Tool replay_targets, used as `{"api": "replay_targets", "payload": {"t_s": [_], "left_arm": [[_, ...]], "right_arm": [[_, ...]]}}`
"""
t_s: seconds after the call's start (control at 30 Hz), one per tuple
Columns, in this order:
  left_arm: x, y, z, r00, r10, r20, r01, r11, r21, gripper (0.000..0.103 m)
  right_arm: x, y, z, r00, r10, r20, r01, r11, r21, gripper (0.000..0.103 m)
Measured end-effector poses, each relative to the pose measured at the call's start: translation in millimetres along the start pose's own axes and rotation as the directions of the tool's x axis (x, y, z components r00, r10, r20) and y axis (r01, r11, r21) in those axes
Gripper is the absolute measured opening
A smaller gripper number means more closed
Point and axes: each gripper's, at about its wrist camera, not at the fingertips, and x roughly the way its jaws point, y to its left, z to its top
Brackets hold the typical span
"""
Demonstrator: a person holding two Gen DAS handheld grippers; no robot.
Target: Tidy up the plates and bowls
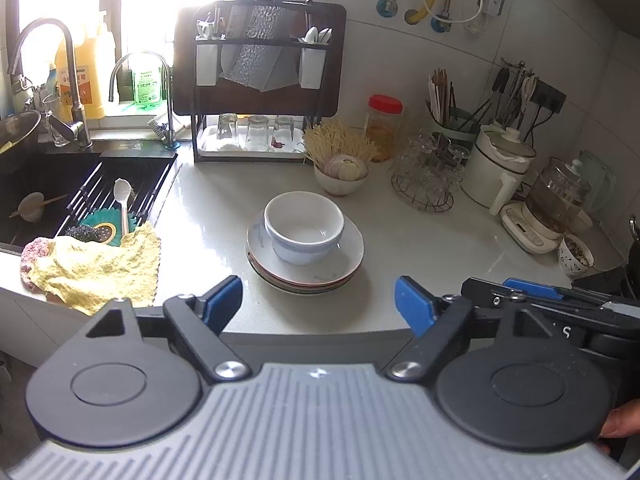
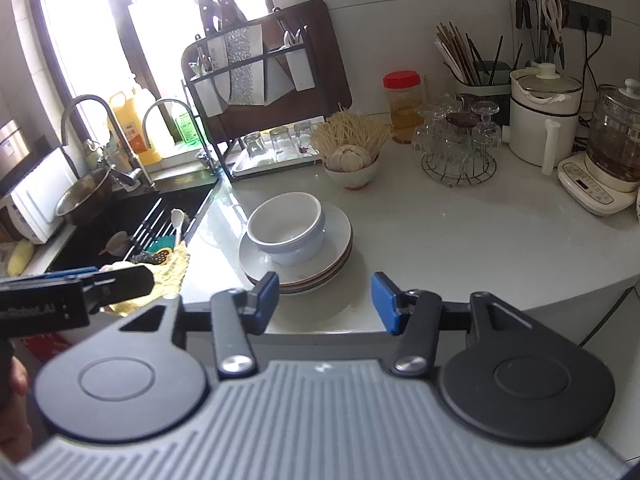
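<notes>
Left wrist view: left gripper (image 1: 318, 306) fingers spread, empty, short of the counter edge; bowl (image 1: 304, 226) sits in the stack of plates (image 1: 348, 256) on the counter (image 1: 420, 248); yellow cloth (image 1: 96, 268) drapes the sink (image 1: 36, 184) edge.
Right wrist view: right gripper (image 2: 326, 302) fingers spread, empty, near the plates' front rim; bare counter lies to the plates' right; kettle (image 2: 544, 116) stands well apart.

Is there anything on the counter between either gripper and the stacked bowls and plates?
Nothing visible. The left gripper and right gripper are both open, short of the plate stack carrying the nested white bowls; only bare countertop lies between. The yellow cloth sits off to the left.
</notes>
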Motion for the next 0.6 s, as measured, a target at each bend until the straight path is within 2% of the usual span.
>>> {"api": "replay_targets", "payload": {"t_s": [0.3,0.6], "left_arm": [[-6,1,-1,1.000,0.023,-0.001,-0.023,1.000,0.011,0.097],[-11,-3,1,0.999,0.048,0.016,-0.049,0.998,0.035,0.099]], "right_arm": [[-5,0,-3,0.999,-0.031,0.015,0.031,1.000,-0.001,0.057],[-9,1,-4,1.000,-0.019,0.025,0.019,1.000,-0.005,0.057]]}}
